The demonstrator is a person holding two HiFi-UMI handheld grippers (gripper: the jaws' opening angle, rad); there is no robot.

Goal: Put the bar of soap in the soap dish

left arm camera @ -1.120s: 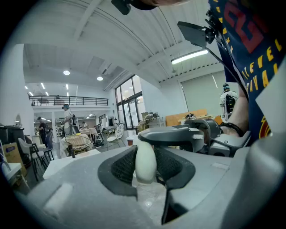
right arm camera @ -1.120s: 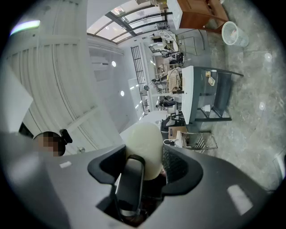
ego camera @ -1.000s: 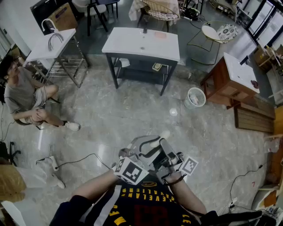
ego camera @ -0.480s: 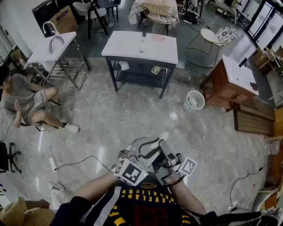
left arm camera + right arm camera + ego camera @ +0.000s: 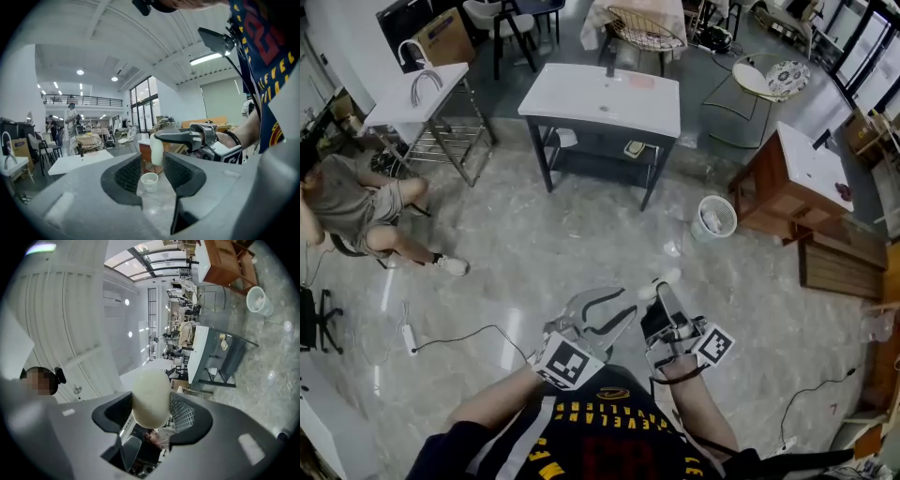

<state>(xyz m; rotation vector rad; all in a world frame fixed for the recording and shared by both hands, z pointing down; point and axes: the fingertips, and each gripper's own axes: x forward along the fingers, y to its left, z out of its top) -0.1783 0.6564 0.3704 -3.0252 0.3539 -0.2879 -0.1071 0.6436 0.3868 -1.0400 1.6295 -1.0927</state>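
**Soap in the right tongs, dish not yet found**

Head view: your right tongs (image 5: 658, 292) grip the bar of soap (image 5: 668, 279) in front of your chest, well apart from the white table (image 5: 600, 111) across the floor. Your left tongs (image 5: 614, 307) stand open and empty just beside them. A small pinkish patch (image 5: 639, 82) lies on the table top near the basin; it may be the soap dish, but it is too small to tell. By my reading, the step in hand is carrying the soap over. Walk up square to the table's front and settle which thing is the dish before you lower anything. A cable (image 5: 469, 336) trails on the floor to your left, a wastebasket (image 5: 713, 216) stands to your right beside a wooden cabinet (image 5: 787, 173), and a seated person (image 5: 356, 202) is off to the left. The straight line between them looks free.

Left gripper view: the jaws stand apart with nothing between the pads. The soap in the other tongs shows just beyond them.

Right gripper view: both pads press the soap's flanks and its rounded end juts past them. Soap is likely slippery, so squeeze evenly and tilt slowly.
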